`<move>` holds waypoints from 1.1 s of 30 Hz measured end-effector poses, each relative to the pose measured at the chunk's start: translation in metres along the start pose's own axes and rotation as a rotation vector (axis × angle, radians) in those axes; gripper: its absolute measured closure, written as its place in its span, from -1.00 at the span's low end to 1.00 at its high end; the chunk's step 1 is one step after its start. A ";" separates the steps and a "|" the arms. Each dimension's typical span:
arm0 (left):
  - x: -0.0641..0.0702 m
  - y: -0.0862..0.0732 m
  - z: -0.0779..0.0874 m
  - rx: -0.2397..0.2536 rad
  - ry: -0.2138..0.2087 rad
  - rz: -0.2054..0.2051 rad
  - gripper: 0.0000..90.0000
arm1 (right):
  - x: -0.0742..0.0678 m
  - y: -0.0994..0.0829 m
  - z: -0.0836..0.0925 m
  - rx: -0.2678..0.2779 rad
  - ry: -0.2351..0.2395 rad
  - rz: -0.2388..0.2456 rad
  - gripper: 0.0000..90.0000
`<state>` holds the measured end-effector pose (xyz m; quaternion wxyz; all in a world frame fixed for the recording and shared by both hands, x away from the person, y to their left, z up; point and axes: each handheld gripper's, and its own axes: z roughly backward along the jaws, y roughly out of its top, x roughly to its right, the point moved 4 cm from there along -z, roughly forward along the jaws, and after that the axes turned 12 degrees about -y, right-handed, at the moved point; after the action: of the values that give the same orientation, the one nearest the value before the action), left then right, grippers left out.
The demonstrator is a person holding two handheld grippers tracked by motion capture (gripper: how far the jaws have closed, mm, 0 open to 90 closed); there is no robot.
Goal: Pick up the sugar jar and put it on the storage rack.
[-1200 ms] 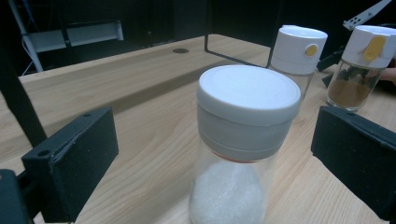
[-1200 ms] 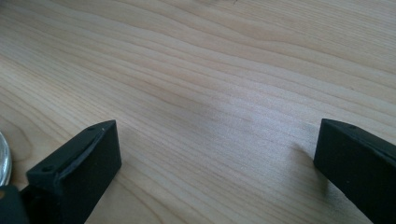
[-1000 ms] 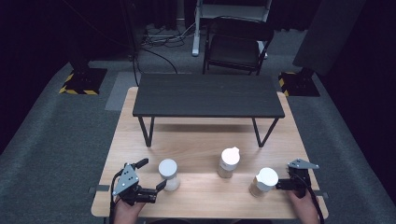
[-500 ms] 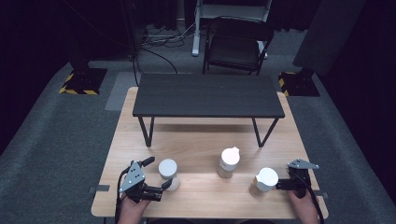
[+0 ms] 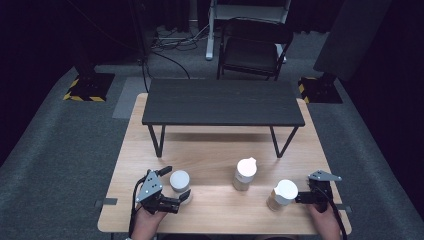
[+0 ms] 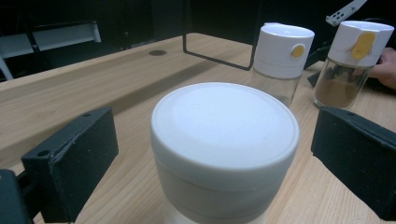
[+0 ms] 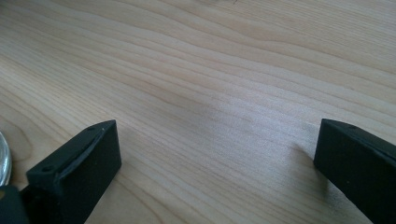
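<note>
Wooden table (image 5: 210, 150) — left gripper (image 6: 210, 154) jaws wide around white-lidded jar (image 6: 224, 140) | untouched

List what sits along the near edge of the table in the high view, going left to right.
left gripper → white-lidded jar → middle spice jar → right spice jar → right gripper

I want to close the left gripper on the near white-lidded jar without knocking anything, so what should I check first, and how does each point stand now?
1. Left gripper open: ok, jaws stand wide.
2. White-lidded jar between the jaws: ok, a gap shows on each side.
3. Jar upright on the wooden table: ok.
4. Neighbouring bottles, the clear one and the brown-filled one, apart from the jar: ok.
5. Jaw height on the jar body: cannot tell, the lid hides it.
6. Right gripper open, holding nothing: ok.
</note>
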<state>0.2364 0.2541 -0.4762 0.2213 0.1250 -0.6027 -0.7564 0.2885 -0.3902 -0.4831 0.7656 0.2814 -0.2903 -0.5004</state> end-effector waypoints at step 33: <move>-0.002 -0.010 -0.006 -0.019 -0.002 -0.024 -0.25 | 0.000 0.000 0.000 -0.001 -0.002 -0.003 -0.99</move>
<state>0.2389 0.2512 -0.4880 0.2128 0.1295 -0.5939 -0.7650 0.2880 -0.3900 -0.4831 0.7646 0.2810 -0.2906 -0.5019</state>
